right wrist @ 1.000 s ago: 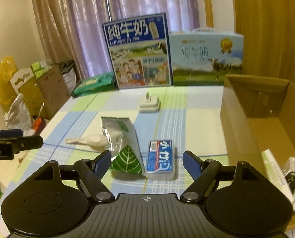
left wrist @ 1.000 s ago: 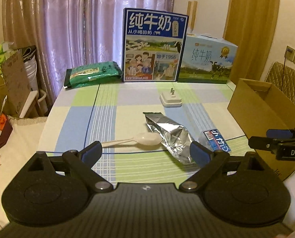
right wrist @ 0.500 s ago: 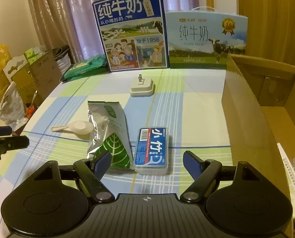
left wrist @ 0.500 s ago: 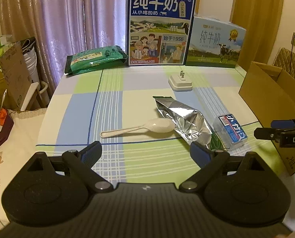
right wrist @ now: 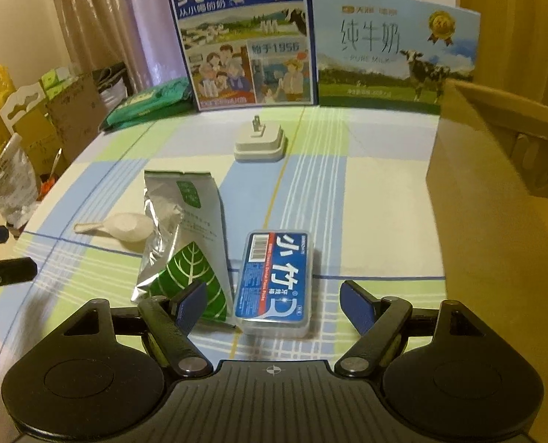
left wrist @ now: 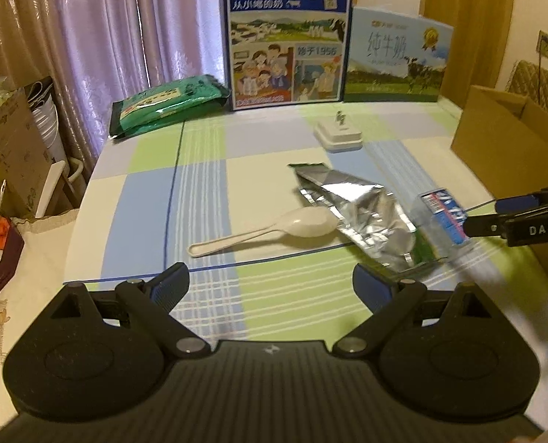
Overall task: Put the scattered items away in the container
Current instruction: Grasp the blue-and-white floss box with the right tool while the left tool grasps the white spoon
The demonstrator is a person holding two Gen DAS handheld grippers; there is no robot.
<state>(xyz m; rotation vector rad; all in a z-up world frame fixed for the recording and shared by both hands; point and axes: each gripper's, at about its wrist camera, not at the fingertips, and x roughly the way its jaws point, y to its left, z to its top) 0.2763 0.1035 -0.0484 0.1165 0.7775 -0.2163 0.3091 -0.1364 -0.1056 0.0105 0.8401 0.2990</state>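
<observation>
Four loose items: one spoon (left wrist: 274,230), one foil pouch (right wrist: 185,236), one floss box (right wrist: 275,280), one charger (right wrist: 261,142). Right gripper (right wrist: 272,301) spread wide, empty, floss box between its fingers. Left gripper (left wrist: 270,288) spread wide, empty, spoon just ahead.

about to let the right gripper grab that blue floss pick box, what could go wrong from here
1. The foil pouch lies right beside the floss pick box, and one finger of the open right gripper already overlaps the pouch, so closing may pinch both.
2. The cardboard box has a tall wall next to the target; a low carry could hit it.
3. The spoon touches the pouch, so dragging the pouch may shift it.
</observation>
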